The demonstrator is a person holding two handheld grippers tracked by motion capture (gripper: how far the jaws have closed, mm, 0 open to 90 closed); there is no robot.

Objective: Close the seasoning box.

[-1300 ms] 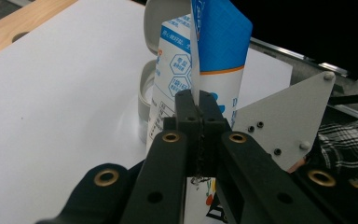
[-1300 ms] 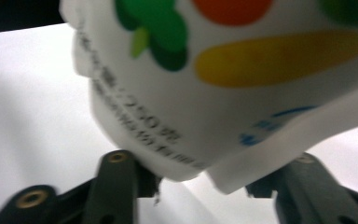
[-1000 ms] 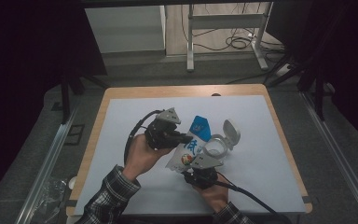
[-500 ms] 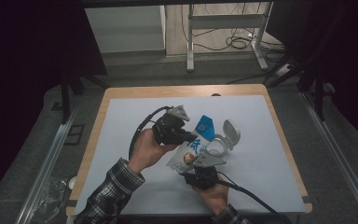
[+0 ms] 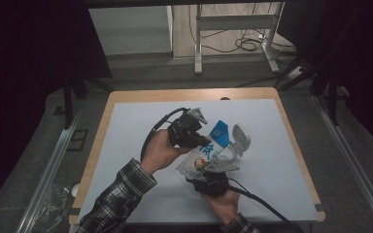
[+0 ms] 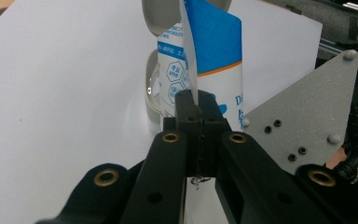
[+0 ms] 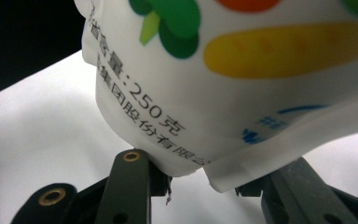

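A white snack pouch (image 5: pixel 208 156) with a blue top and fruit pictures is held tilted above the white mat (image 5: pixel 131 145). My left gripper (image 5: pixel 206 141) comes in from the left and is shut on the pouch's thin upper side seam (image 6: pixel 189 70), which runs between its jaws (image 6: pixel 198 114). Below, my right gripper (image 5: pixel 208 174) is shut on the pouch's bottom end. In the right gripper view the bulging pouch (image 7: pixel 242 70) sits between both jaws (image 7: pixel 214 182). The right gripper's grey plate (image 6: pixel 303 116) is beside the pouch.
A clear container with an open hinged lid (image 5: pixel 238 140) stands right behind the pouch, also seen past it (image 6: pixel 153 88). The mat lies on a wooden table (image 5: pixel 194 94). Cables trail from both grippers toward the table's near side.
My left gripper has moved right, up to the pouch, and the pouch's blue top has swung right and more upright. The right gripper has stayed put.
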